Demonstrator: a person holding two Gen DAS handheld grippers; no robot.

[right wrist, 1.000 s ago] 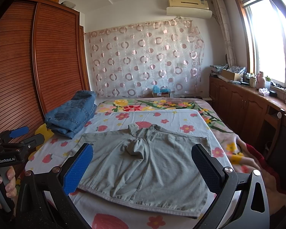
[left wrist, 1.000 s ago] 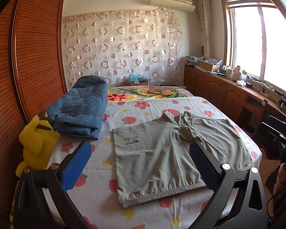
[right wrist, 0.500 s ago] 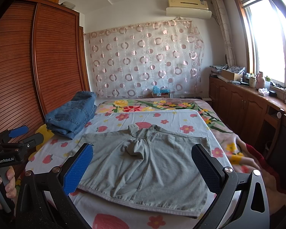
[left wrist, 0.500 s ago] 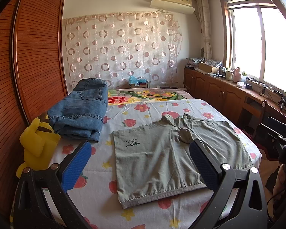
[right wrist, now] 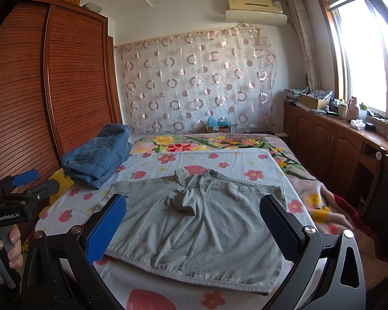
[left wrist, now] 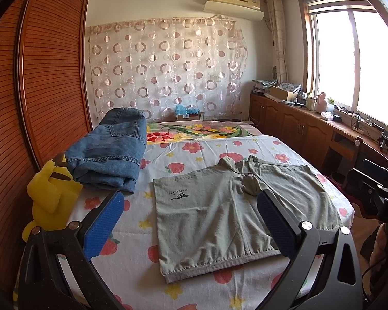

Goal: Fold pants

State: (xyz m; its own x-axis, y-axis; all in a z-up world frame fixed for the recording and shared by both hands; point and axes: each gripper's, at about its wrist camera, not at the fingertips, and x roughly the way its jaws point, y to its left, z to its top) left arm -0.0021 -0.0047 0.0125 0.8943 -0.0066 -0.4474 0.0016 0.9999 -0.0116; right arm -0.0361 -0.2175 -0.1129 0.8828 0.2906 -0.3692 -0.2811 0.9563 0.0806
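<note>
Shorts (left wrist: 219,219) lie flat on the bed (left wrist: 199,286) ahead of my left gripper (left wrist: 191,222) and right gripper (right wrist: 194,222), both wide open, holding nothing.

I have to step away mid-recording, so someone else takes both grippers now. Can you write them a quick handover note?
Left gripper: open, empty, above the bed's near edge.
Right gripper: open, empty, likewise.
Grey shorts lie spread flat on the strawberry-print sheet, waistband nearest, crotch bunched in the middle.
Folded jeans sit at the far left, beside a yellow plush toy.
Done: jeans look folded. Left: the shorts, no fold started.
</note>
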